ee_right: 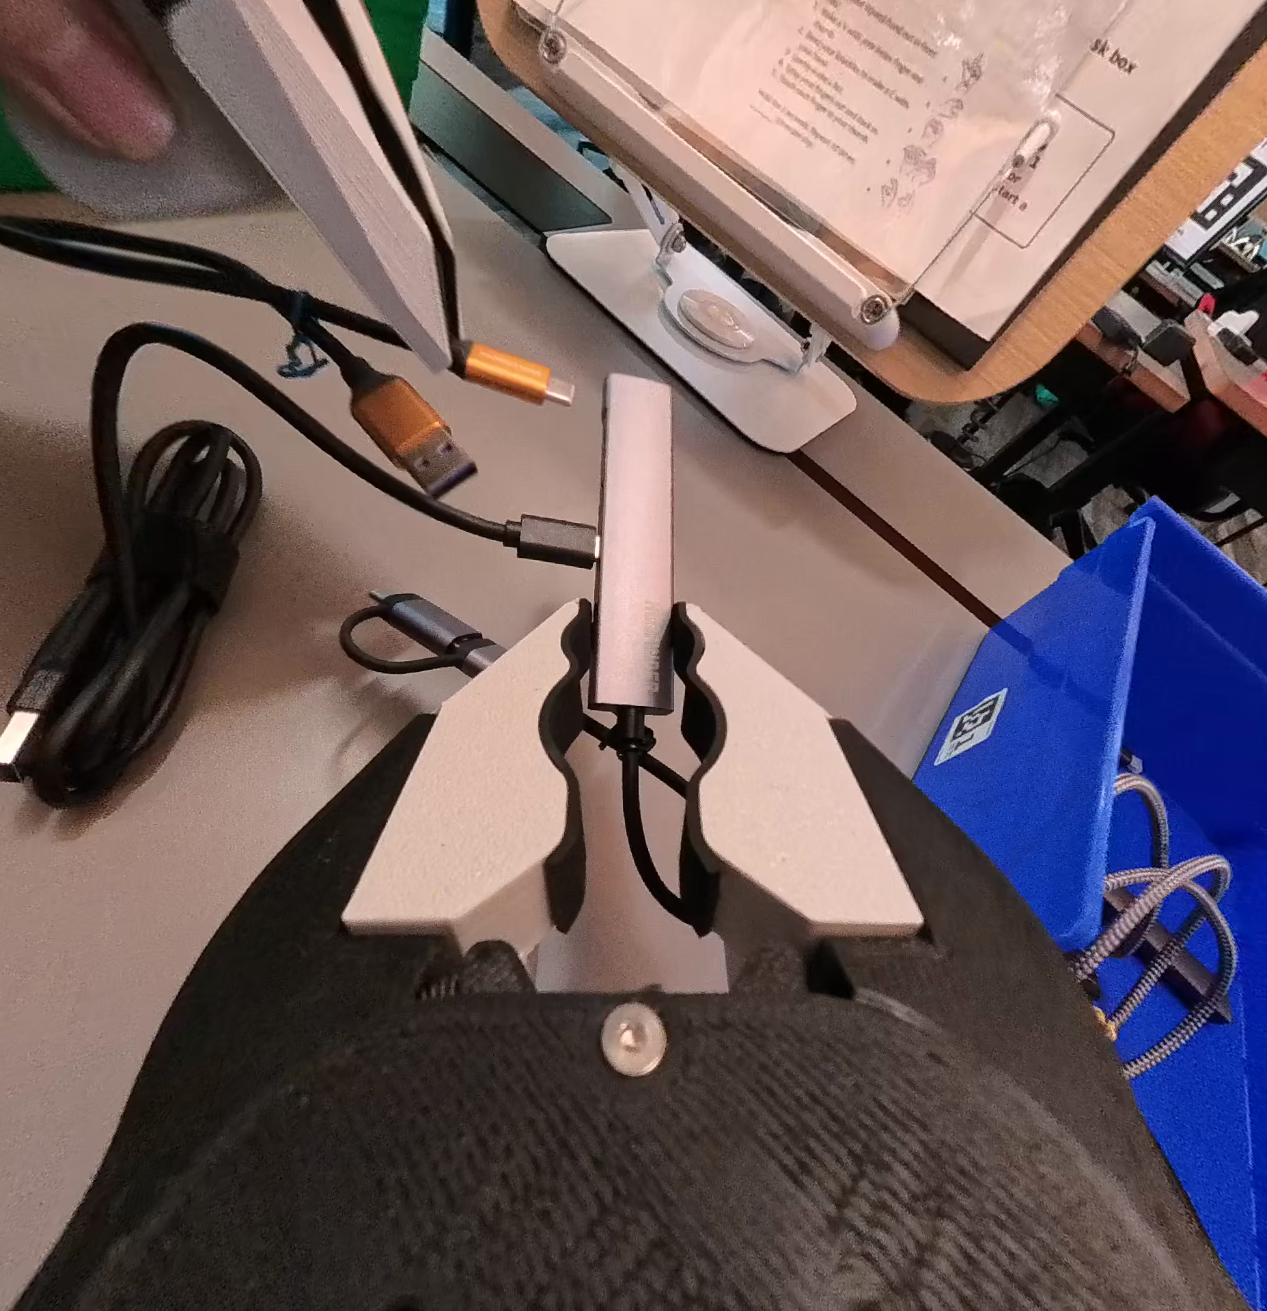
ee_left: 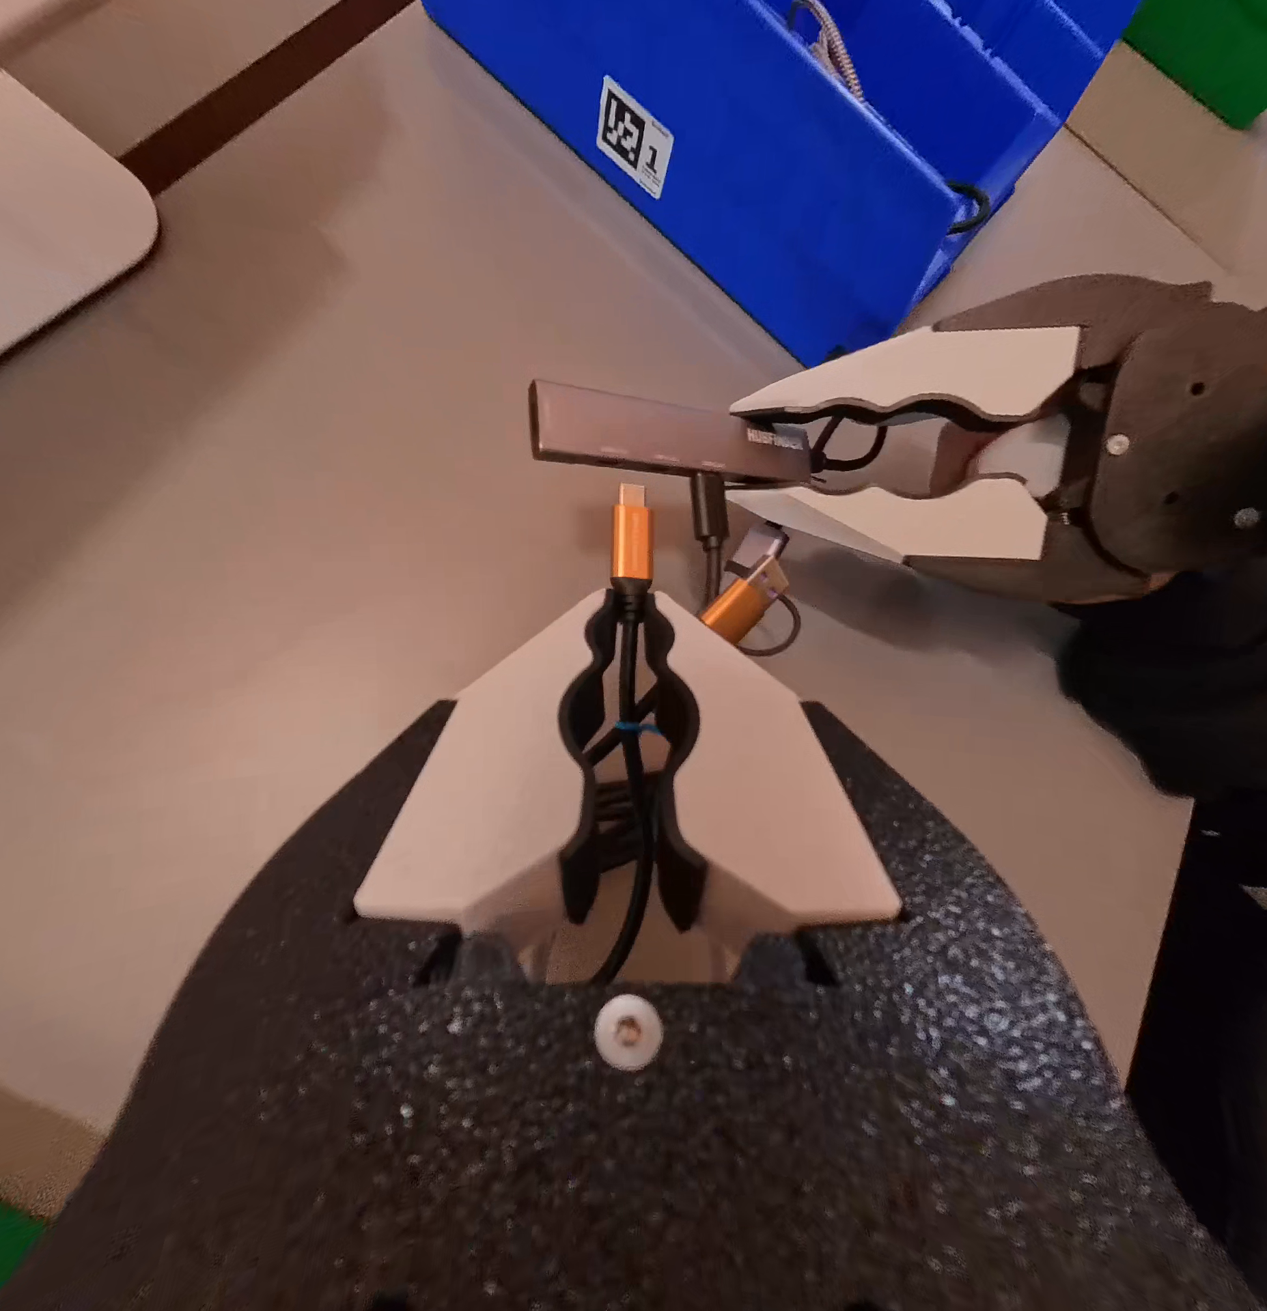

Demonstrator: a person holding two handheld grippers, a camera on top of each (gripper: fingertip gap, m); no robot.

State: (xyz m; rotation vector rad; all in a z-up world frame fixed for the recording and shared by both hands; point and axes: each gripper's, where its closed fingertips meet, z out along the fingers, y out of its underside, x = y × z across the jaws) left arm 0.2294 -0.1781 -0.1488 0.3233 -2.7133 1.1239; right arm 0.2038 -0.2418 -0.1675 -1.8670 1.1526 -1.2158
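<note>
My left gripper (ee_left: 629,603) is shut on a black cable just behind its orange USB-C plug (ee_left: 632,540). The plug tip points at the side of a grey USB hub (ee_left: 659,433) and stops a little short of it. My right gripper (ee_right: 629,616) is shut on the hub (ee_right: 632,539) and holds it above the table; it also shows in the left wrist view (ee_left: 765,454). A black plug (ee_right: 556,543) sits in one hub port. The orange cable's USB-A end (ee_right: 410,436) hangs loose. The left gripper's fingers (ee_right: 375,213) with the orange plug (ee_right: 513,372) show at upper left.
A blue bin (ee_left: 779,163) with a tag stands behind the hub and holds braided cable (ee_right: 1155,915). A bundled black cable (ee_right: 133,603) lies on the grey table at left. A grey adapter plug (ee_right: 431,631) lies near the hub. A stand with a paper sheet (ee_right: 793,128) stands behind.
</note>
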